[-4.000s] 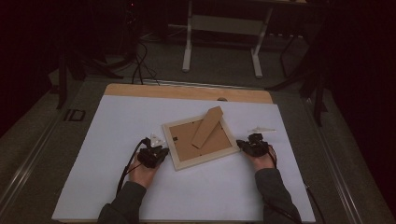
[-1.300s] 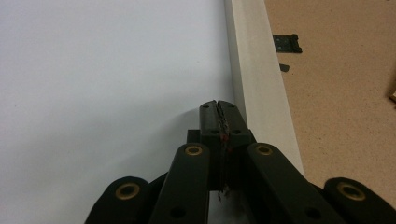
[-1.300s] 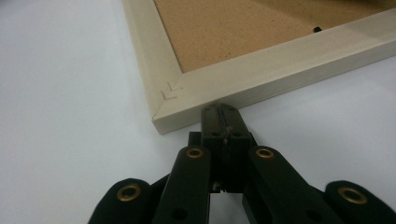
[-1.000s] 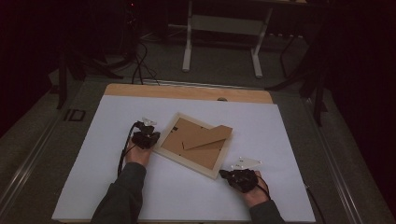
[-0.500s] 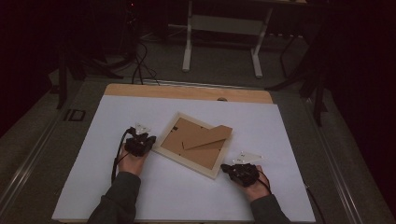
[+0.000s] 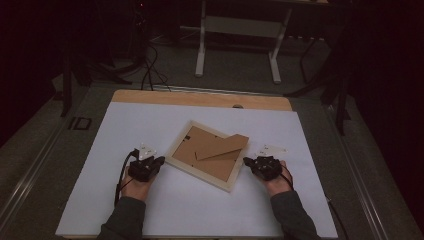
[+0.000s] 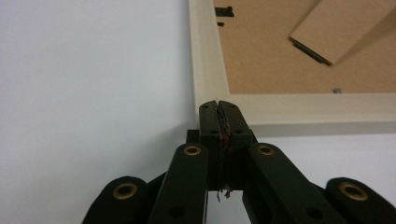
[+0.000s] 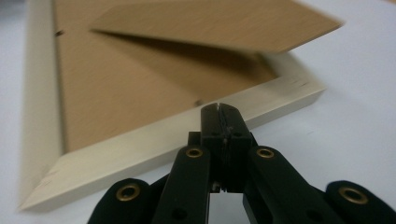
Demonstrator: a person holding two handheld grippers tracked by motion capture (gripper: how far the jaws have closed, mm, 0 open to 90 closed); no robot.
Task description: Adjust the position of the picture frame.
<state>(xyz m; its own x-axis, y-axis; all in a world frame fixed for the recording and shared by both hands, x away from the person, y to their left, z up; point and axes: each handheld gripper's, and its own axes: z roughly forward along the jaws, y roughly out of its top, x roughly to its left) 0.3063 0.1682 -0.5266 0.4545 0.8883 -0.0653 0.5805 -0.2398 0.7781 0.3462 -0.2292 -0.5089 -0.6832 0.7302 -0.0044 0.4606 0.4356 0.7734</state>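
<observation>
Picture frame (image 6: 209,155) lies face-down mid-counter, stand flap (image 6: 222,146) lifted, left tool (image 6: 148,166) at its nine o'clock corner and right tool (image 6: 255,165) at three, both pressed together on nothing, nudging it square, so positioning looks underway, not finished.

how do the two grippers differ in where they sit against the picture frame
The left gripper sits at the picture frame's left corner, its tip by the pale rim where two sides meet. The right gripper sits at the frame's right side, below the stand flap's raised tip. Both have shut, empty jaws pointing inward at the frame.
</observation>
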